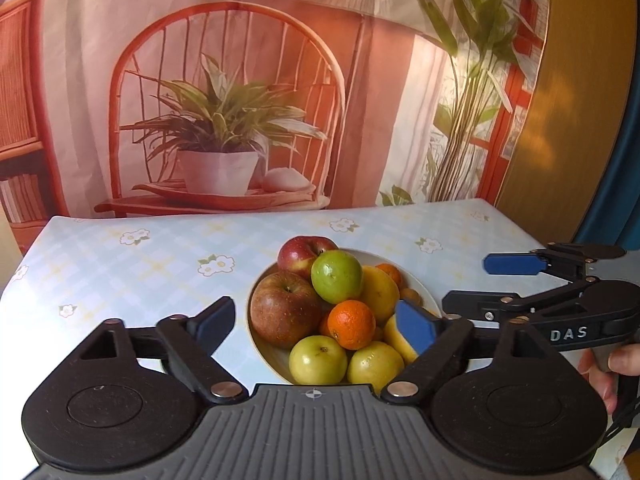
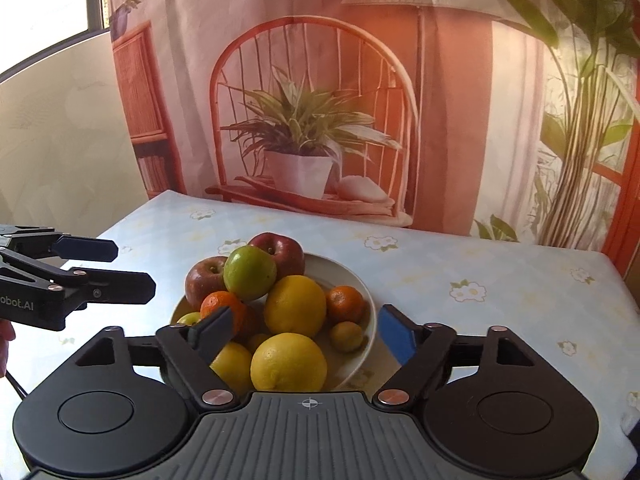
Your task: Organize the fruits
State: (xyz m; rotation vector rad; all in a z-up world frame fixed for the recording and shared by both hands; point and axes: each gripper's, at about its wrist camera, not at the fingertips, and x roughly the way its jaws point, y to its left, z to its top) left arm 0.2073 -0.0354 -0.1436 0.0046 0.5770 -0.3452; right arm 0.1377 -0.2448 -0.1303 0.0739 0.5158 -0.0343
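A white bowl (image 1: 416, 280) (image 2: 356, 280) sits mid-table, heaped with fruit: red apples (image 1: 286, 310) (image 2: 280, 254), a green apple (image 1: 337, 276) (image 2: 249, 272), oranges (image 1: 351, 324) (image 2: 345, 303), lemons (image 2: 295, 306) and yellow-green apples (image 1: 318, 360). My left gripper (image 1: 316, 330) is open and empty, just in front of the bowl, its fingers to either side of the fruit. My right gripper (image 2: 304, 336) is open and empty, in front of the bowl on its right side. Each gripper shows in the other's view, the right one (image 1: 480, 284) and the left one (image 2: 120, 268), both open.
The table has a pale blue checked cloth with flowers (image 1: 140, 264) (image 2: 500, 276). A printed backdrop of a chair and a potted plant (image 1: 224, 128) hangs behind the far edge. A wooden panel (image 1: 580, 100) stands at the right.
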